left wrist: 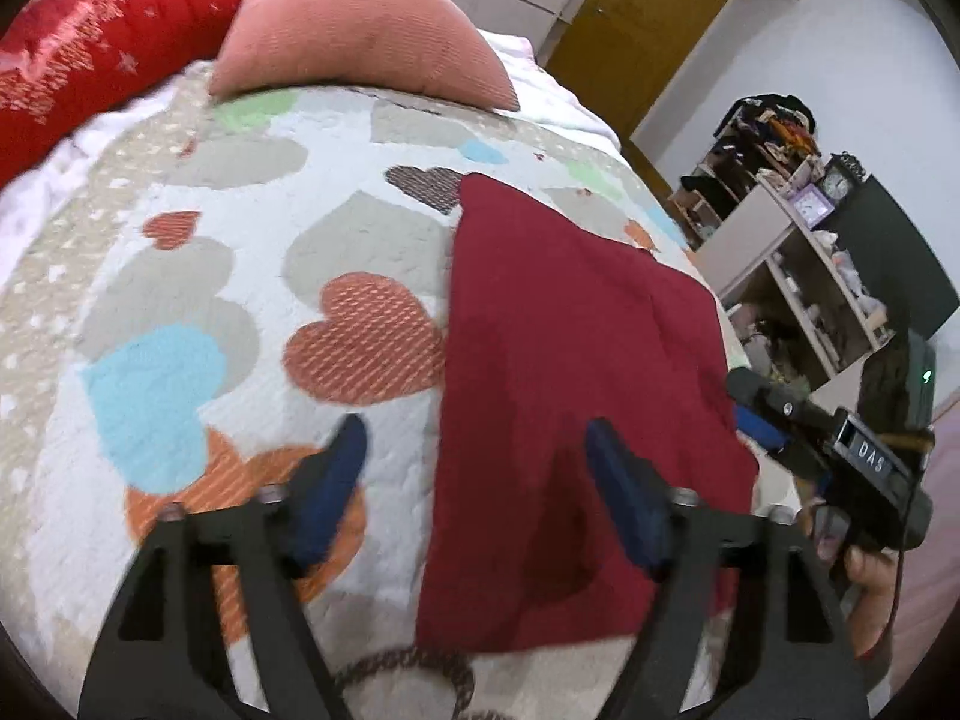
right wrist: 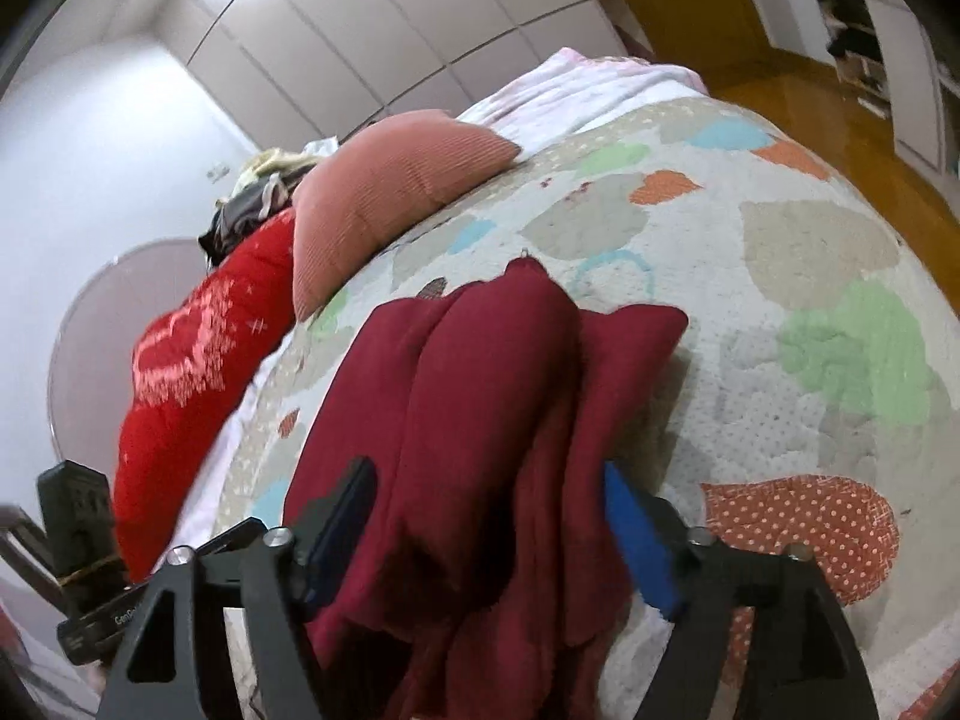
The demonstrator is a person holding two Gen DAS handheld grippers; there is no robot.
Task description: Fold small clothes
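A dark red small garment lies on the heart-patterned quilt of a bed. In the left wrist view it lies flat, and my left gripper is open just above its near left edge, one finger over the quilt and one over the cloth. The right gripper shows at the cloth's right edge. In the right wrist view the garment is bunched in lengthwise folds, and my right gripper is open with its blue pads on either side of the cloth's near end.
A pink cushion and a red pillow lie at the head of the bed. A cluttered shelf unit stands beyond the bed's right edge near a wooden door. White wardrobe panels stand behind the bed.
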